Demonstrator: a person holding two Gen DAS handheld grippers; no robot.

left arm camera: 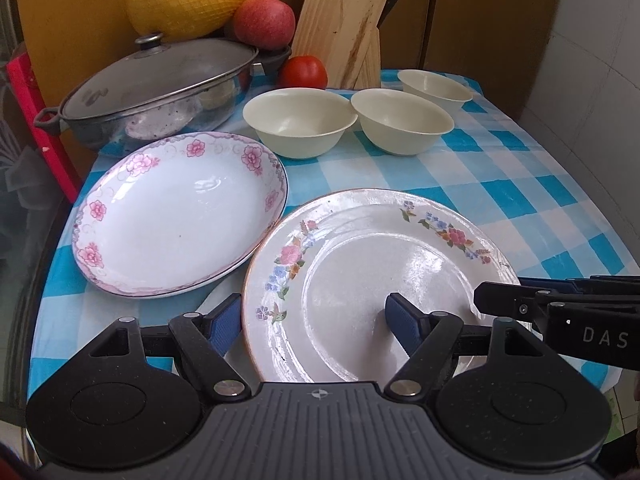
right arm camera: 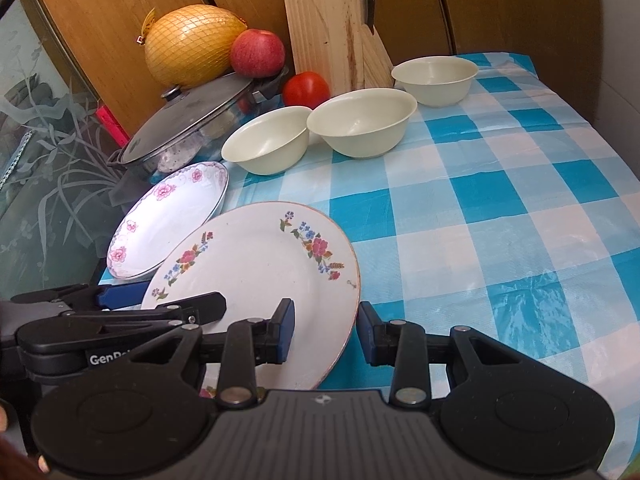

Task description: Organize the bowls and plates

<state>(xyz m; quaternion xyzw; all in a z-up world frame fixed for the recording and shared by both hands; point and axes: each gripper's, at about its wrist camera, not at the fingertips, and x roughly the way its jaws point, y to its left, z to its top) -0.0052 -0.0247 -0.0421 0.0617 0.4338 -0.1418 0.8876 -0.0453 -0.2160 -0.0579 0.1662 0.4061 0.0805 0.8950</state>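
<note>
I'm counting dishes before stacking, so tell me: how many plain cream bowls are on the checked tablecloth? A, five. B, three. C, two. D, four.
B: three cream bowls stand apart in a row behind the plates, the first bowl, the second bowl and the third bowl nearest the knife block.

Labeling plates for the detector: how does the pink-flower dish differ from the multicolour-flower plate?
The pink-flower dish is deep, with a pink scrolled border; the multicolour-flower plate is flat, with separate flower sprays and a worn brownish rim. The dish lies untouched, while the plate's edges sit between the jaws of the left gripper and right gripper. Both are white, round and floral.
</note>
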